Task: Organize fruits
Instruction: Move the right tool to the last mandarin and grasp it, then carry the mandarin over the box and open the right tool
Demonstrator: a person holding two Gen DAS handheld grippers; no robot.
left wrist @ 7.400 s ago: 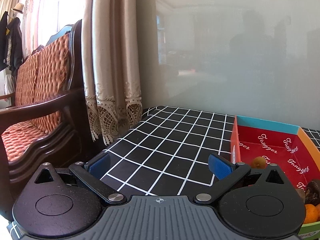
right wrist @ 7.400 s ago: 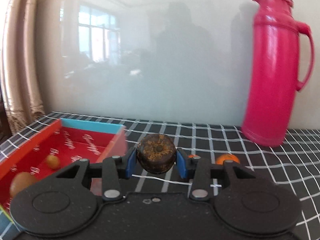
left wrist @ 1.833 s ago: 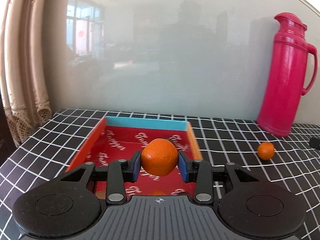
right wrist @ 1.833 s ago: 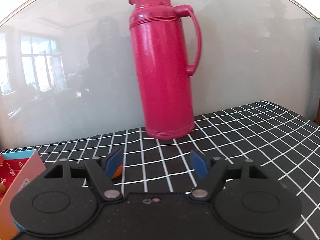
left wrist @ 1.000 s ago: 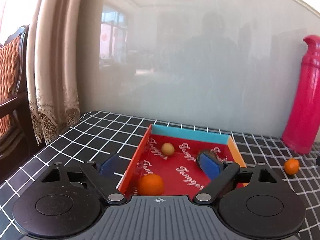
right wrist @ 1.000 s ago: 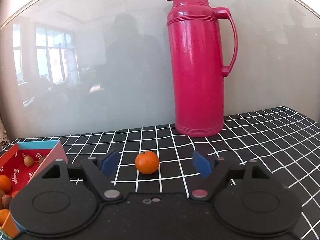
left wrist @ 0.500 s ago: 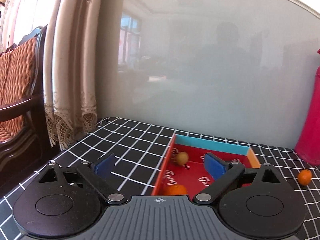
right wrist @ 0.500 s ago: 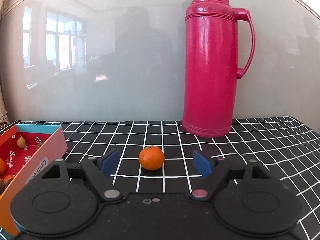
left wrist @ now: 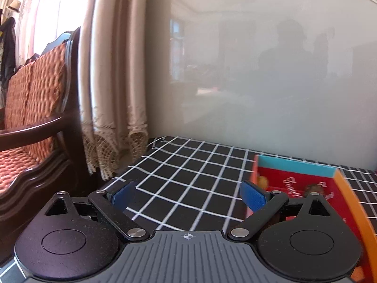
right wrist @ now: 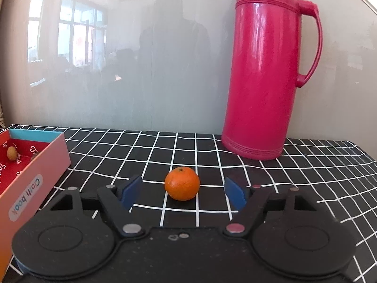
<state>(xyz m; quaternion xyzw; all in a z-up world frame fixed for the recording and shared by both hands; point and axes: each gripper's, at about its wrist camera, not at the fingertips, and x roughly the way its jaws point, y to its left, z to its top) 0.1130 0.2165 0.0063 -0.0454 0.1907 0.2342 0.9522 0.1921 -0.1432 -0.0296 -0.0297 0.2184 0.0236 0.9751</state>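
A small orange (right wrist: pixel 182 183) sits alone on the black checked tablecloth. My right gripper (right wrist: pixel 182 192) is open, with the orange between its blue pads and just beyond their tips, not touched. The red box (right wrist: pixel 35 165) stands at the left of the right wrist view with a small yellowish fruit (right wrist: pixel 11 152) inside. My left gripper (left wrist: pixel 188 194) is open and empty over the cloth, left of the red box (left wrist: pixel 339 188), where a yellowish fruit (left wrist: pixel 262 181) and a dark fruit (left wrist: pixel 312 187) show.
A tall pink thermos (right wrist: pixel 266 70) stands at the back right against the frosted glass wall. A wooden chair with orange cushions (left wrist: pixel 30 122) and a lace curtain (left wrist: pixel 113 94) stand past the table's left edge.
My left gripper has swung left, away from the box, which slid toward the right of its view. My right gripper has moved closer to the orange, now between its open pads.
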